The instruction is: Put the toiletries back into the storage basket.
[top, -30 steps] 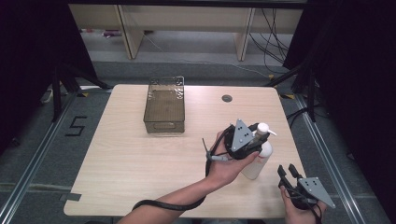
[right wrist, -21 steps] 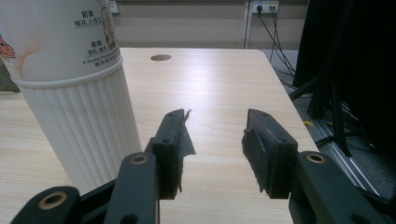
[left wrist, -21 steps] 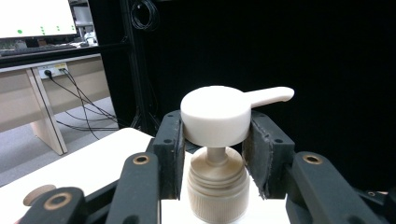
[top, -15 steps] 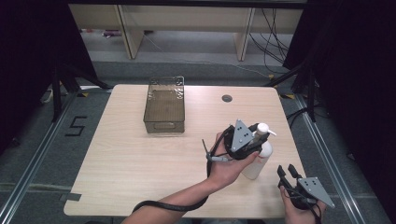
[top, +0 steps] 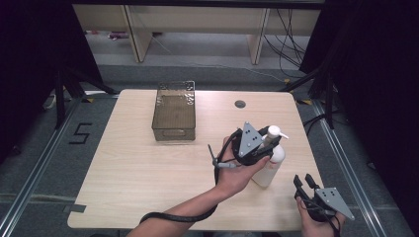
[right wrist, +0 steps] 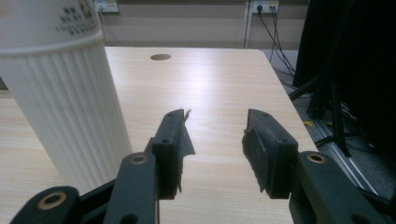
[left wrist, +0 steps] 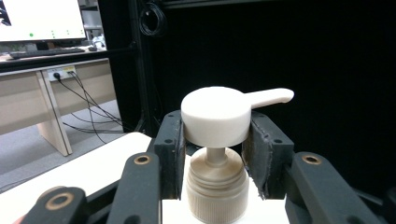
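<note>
A white pump bottle (top: 271,167) stands upright on the table's right side. My left gripper (top: 264,143) is shut on its pump head (left wrist: 215,115), one pad against each side of the round cap, with the spout pointing right in the left gripper view. My right gripper (top: 305,180) rests low near the table's front right corner, open, with nothing between its fingers. In the right gripper view the bottle's ribbed white body (right wrist: 60,93) stands just left of the open right gripper (right wrist: 217,135), apart from it.
A brownish see-through basket (top: 174,111) sits at the table's back left-centre. A round cable hole (top: 240,104) lies at the back. The table's right edge (top: 309,148) is close to the bottle. The left gripper's cable (top: 178,217) trails over the front edge.
</note>
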